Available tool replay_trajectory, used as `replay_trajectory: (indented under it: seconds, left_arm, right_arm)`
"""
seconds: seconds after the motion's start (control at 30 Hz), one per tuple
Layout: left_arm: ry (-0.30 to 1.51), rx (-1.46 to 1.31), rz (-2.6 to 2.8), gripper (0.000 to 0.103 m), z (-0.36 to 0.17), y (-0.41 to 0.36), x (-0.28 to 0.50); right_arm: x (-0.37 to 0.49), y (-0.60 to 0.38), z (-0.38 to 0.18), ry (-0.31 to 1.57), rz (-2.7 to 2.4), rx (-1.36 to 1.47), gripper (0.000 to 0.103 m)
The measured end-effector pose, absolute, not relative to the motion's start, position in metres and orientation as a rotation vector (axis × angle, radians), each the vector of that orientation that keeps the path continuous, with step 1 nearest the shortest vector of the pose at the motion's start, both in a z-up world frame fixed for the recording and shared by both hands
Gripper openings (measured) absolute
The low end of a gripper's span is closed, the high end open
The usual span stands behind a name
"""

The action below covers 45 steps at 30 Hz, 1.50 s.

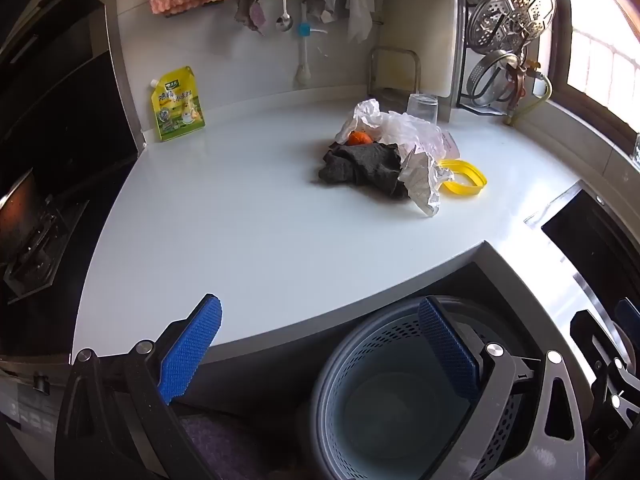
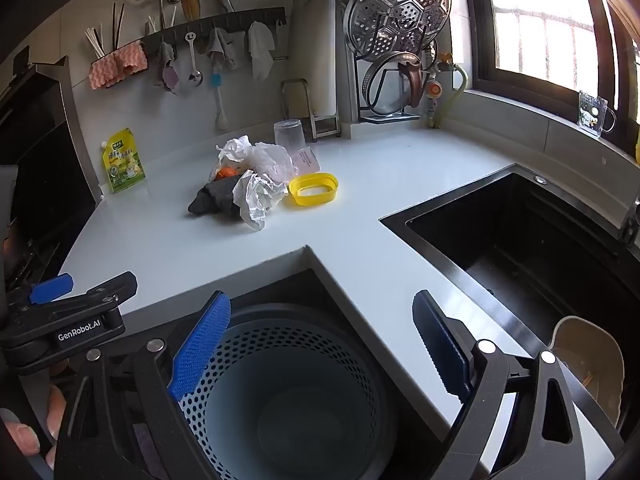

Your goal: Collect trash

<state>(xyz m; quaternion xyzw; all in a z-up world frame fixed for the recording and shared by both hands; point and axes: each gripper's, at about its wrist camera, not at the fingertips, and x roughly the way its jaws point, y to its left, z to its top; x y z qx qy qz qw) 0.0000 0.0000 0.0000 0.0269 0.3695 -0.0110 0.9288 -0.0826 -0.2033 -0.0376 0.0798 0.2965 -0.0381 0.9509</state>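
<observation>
A pile of trash lies on the white counter (image 1: pixel 224 216): a dark grey rag (image 1: pixel 360 168), crumpled white paper (image 1: pixel 424 180), a thin plastic bag (image 1: pixel 396 128), an orange peel (image 1: pixel 358 138) and a yellow oval lid (image 1: pixel 464 182). The right wrist view shows the same rag (image 2: pixel 218 198), paper (image 2: pixel 256 196), bag (image 2: pixel 268 156) and lid (image 2: pixel 314 188). A grey perforated bin (image 1: pixel 384 396) (image 2: pixel 296 404) stands below the counter edge. My left gripper (image 1: pixel 320 352) is open and empty over the bin's left side. My right gripper (image 2: pixel 320 348) is open and empty above the bin.
A yellow-green pouch (image 1: pixel 176 106) leans on the back wall. A clear glass (image 1: pixel 422 106) stands behind the pile. A black sink (image 2: pixel 532 248) lies to the right, a stove (image 1: pixel 32 240) to the left. A rack with steamer trays (image 2: pixel 396 12) stands at the back.
</observation>
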Motion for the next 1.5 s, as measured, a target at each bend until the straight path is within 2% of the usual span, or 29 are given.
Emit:
replay_trajectory:
  seconds: [1.5]
  left_arm:
    - [0.738, 0.081, -0.032, 0.097, 0.006, -0.003, -0.005]
  right_arm:
    - [-0.087, -0.204, -0.029, 0.588, -0.080, 0.155, 0.088]
